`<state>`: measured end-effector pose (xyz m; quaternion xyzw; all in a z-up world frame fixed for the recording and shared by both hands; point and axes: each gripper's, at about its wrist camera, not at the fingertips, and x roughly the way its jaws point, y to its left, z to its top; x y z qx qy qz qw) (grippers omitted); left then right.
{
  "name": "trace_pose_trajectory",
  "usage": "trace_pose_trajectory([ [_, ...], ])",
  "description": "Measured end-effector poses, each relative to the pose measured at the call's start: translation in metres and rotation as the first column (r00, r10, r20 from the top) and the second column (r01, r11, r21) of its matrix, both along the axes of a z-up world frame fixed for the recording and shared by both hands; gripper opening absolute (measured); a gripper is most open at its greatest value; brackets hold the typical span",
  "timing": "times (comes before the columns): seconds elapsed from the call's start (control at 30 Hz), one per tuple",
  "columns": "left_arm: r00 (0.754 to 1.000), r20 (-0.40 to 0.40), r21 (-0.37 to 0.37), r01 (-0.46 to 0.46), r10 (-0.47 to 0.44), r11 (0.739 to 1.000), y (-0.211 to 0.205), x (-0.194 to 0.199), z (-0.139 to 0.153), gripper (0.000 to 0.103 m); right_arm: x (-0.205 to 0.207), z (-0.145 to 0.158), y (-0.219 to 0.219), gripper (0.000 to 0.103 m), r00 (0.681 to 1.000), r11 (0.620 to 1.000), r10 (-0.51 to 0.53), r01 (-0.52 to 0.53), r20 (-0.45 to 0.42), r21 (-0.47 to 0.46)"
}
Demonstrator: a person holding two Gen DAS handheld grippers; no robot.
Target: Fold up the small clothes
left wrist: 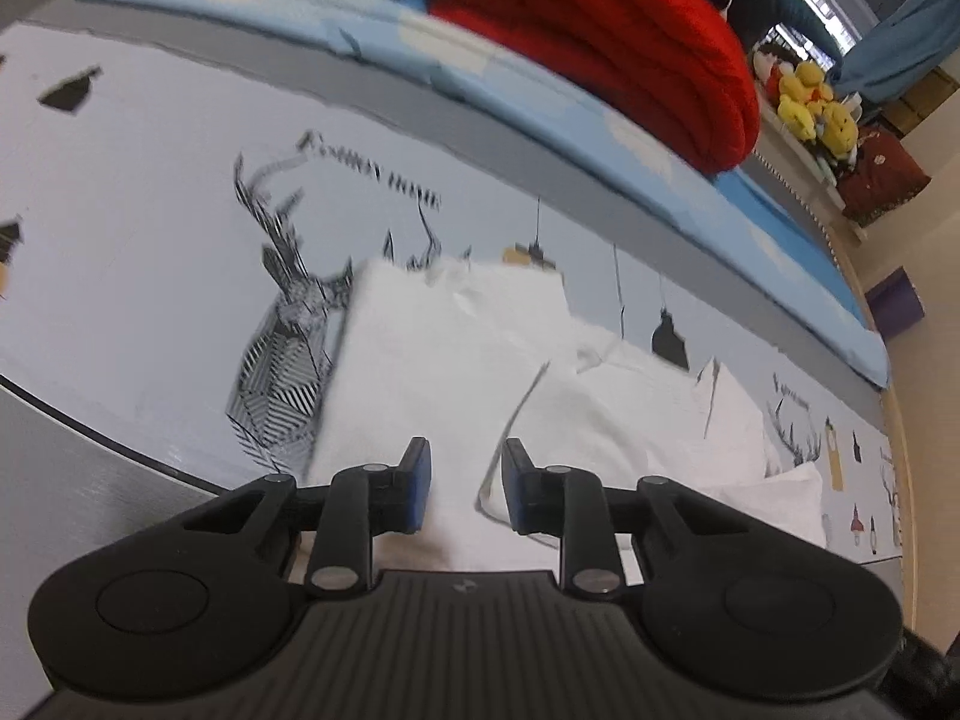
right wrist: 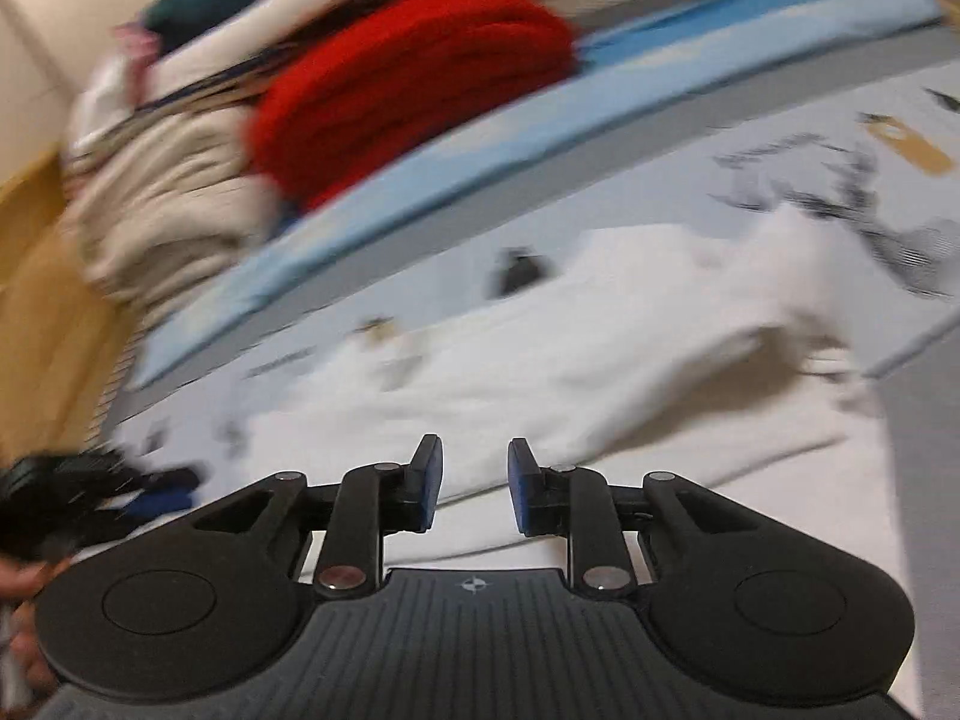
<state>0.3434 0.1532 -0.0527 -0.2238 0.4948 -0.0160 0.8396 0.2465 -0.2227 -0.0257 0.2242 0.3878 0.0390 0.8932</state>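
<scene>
White cloth (left wrist: 456,372), the small garment to fold, lies on a printed sheet (left wrist: 150,192) with drawings of a deer and hanging lamps. Whether the surface under it is a bed or a bench, I cannot say for sure. Behind it runs a light blue pad (left wrist: 540,102), and on that pad rests a red knitted bundle (left wrist: 600,42) beside a beige one (right wrist: 162,210).

In the left wrist view the left gripper (left wrist: 465,489) is directly over the near part of the cloth. Its fingers (left wrist: 417,483) stand a little apart, with white fabric visible in the gap below them, but the pads do not press on anything. One flat folded panel goes straight away from the fingers, and more rumpled cloth spreads off to the right, so the long axis seems to run from left to right across this view.

The right wrist view is strongly blurred. The right gripper (right wrist: 474,489) also has its fingers slightly apart and holds nothing. The cloth there begins just ahead of the fingers and stretches up to the right, toward the deer print.

I judge that the left hand is nearer to a usable edge, because the cloth is right below its fingers, while the right one must first come to the far end before a fold is possible.
</scene>
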Motion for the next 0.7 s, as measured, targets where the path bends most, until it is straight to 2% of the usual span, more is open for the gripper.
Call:
trace_pose_trajectory([
  [0.07, 1.000, -0.007, -0.026, 0.003, -0.003, 1.000, -0.005, 0.006, -0.011, 0.028, 0.008, -0.009, -0.011, 0.027, 0.997, 0.999, -0.040, 0.041, -0.058, 0.005],
  [0.17, 0.999, -0.024, -0.052, 0.020, -0.021, 0.998, -0.016, 0.016, -0.029, 0.028, 0.015, -0.016, -0.027, 0.027, 0.994, 0.998, -0.057, 0.058, -0.097, 0.007],
  [0.3, 0.998, -0.062, -0.047, 0.027, -0.030, 0.999, -0.031, 0.028, -0.054, 0.029, 0.026, -0.025, -0.041, 0.027, 0.988, 0.995, -0.081, 0.087, -0.130, 0.043],
  [0.47, 0.995, -0.082, -0.010, 0.055, -0.056, 0.998, -0.046, 0.035, -0.069, 0.028, 0.037, -0.040, -0.060, 0.031, 0.972, 0.981, -0.112, 0.141, -0.205, 0.134],
  [0.5, 0.995, -0.071, 0.000, 0.069, -0.068, 0.998, -0.049, 0.036, -0.067, 0.022, 0.039, -0.042, -0.063, 0.031, 0.969, 0.977, -0.123, 0.156, -0.214, 0.147],
  [0.53, 0.995, -0.053, 0.009, 0.081, -0.081, 0.997, -0.050, 0.036, -0.063, 0.002, 0.040, -0.043, -0.066, 0.031, 0.967, 0.974, -0.132, 0.168, -0.219, 0.153],
  [0.6, 0.998, 0.014, 0.027, 0.065, -0.065, 0.998, -0.047, 0.033, -0.043, 0.001, 0.041, -0.043, -0.069, 0.031, 0.964, 0.970, -0.146, 0.184, -0.223, 0.157],
  [0.7, 0.981, 0.195, -0.013, 0.024, -0.021, 1.000, -0.032, 0.020, 0.015, 0.001, 0.042, -0.041, -0.070, 0.031, 0.963, 0.967, -0.157, 0.194, -0.217, 0.165],
])
